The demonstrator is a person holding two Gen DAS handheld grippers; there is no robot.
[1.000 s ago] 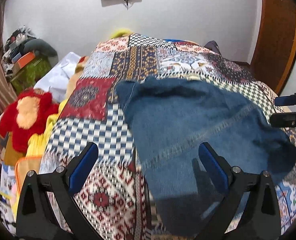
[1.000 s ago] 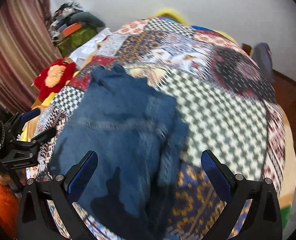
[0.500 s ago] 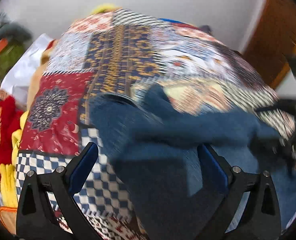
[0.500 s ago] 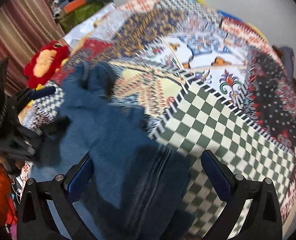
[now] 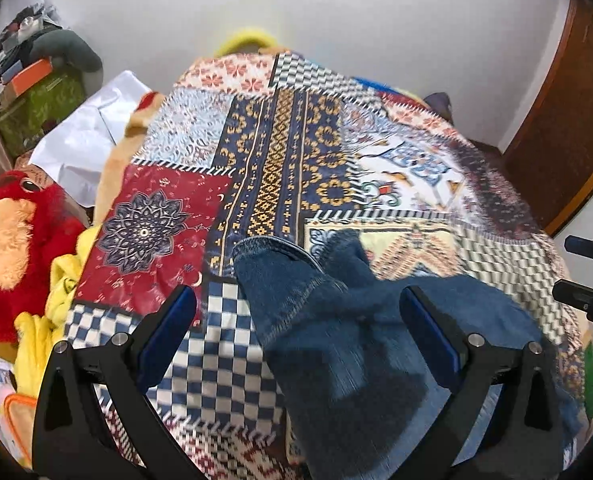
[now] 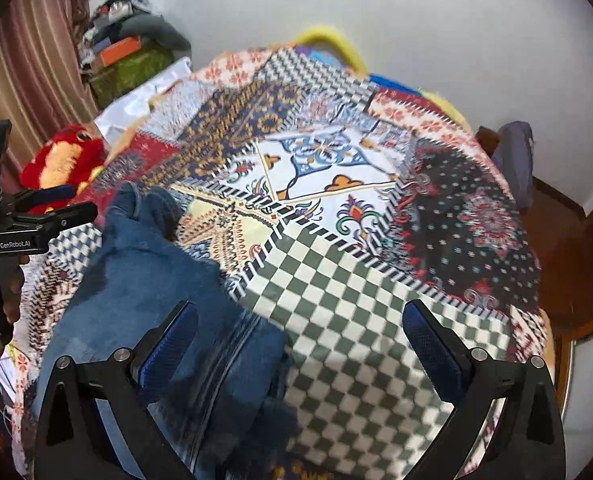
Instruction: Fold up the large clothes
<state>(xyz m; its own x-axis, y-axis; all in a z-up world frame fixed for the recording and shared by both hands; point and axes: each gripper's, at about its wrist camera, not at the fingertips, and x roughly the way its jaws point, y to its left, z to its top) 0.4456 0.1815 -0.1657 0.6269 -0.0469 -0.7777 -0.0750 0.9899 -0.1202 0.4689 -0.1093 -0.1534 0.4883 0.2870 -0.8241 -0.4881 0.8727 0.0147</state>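
A pair of blue jeans [image 5: 356, 340] lies on a patchwork bedspread [image 5: 280, 160], its two leg ends pointing toward the far wall. My left gripper [image 5: 296, 332] is open and empty above the jeans' left edge. My right gripper [image 6: 296, 344] is open and empty above the jeans' [image 6: 152, 288] right edge and the green checked patch [image 6: 356, 320]. The left gripper shows at the left of the right wrist view [image 6: 62, 210], and the right gripper at the right edge of the left wrist view [image 5: 576, 268].
A red plush toy [image 5: 12, 240] and yellow cloth [image 5: 56, 292] lie at the bed's left side. A white sheet [image 5: 92, 136] and a cluttered green box [image 5: 40, 96] stand further back left. A wooden door [image 5: 568, 120] is at the right.
The jeans' leg ends now lie further up the bed, stretched out lengthwise. Both grippers have pulled back toward the near end and stay open.
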